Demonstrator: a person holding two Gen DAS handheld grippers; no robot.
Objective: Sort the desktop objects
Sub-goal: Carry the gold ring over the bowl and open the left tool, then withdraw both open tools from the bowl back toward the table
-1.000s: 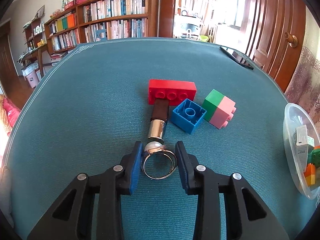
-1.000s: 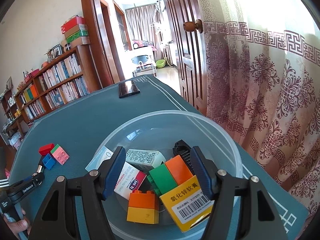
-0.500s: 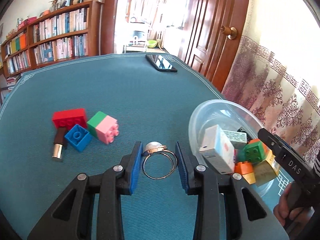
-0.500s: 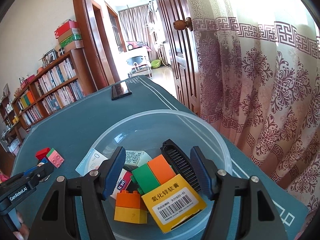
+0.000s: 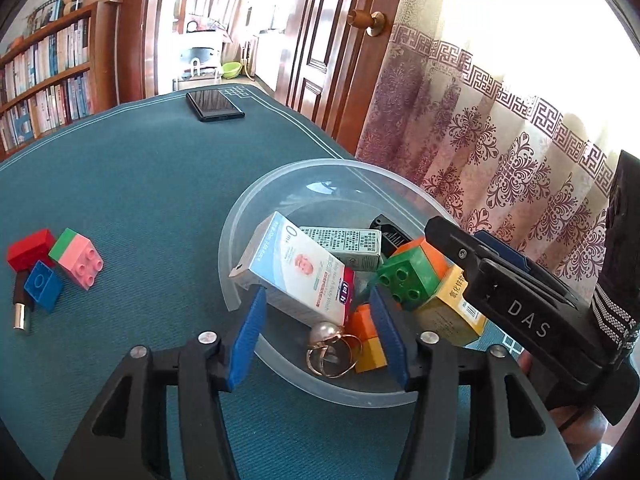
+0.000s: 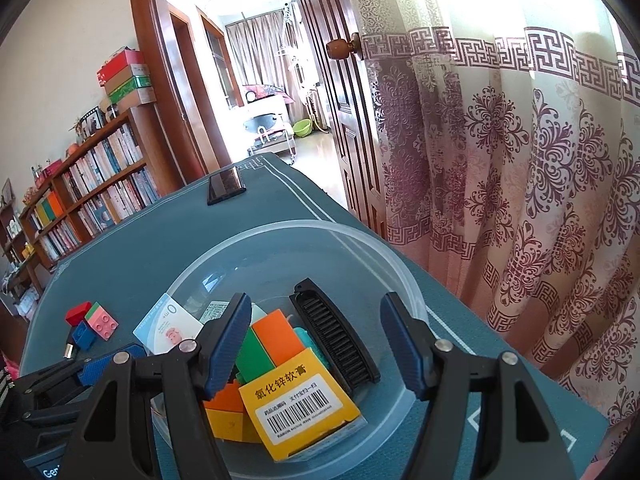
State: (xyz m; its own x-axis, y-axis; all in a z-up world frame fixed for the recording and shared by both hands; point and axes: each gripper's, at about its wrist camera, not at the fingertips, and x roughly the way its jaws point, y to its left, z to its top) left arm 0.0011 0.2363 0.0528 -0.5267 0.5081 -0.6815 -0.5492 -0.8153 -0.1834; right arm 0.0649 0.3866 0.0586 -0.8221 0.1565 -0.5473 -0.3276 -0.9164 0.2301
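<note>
My left gripper (image 5: 318, 334) is open over the near rim of the clear plastic bowl (image 5: 280, 178). A gold ring with a pearl (image 5: 330, 348) lies loose in the bowl between the fingers, touching neither pad. The bowl holds boxes, a black comb and toy bricks. My right gripper (image 6: 314, 346) is open and empty above the same bowl (image 6: 360, 236), over a yellow box (image 6: 298, 400). On the table to the left lie a red brick (image 5: 30, 244), a green-pink brick (image 5: 78, 258), a blue brick (image 5: 42, 286) and a lipstick (image 5: 21, 314).
A black phone (image 5: 214, 105) lies at the far table edge. The table's right edge runs beside a patterned curtain (image 5: 500, 152) and a wooden door. The right gripper's body (image 5: 520, 312) shows at the bowl's right side.
My left gripper carried the ring from the bricks rightward to the bowl, then opened; the ring now lies in the bowl. The right gripper stayed open over the bowl.
</note>
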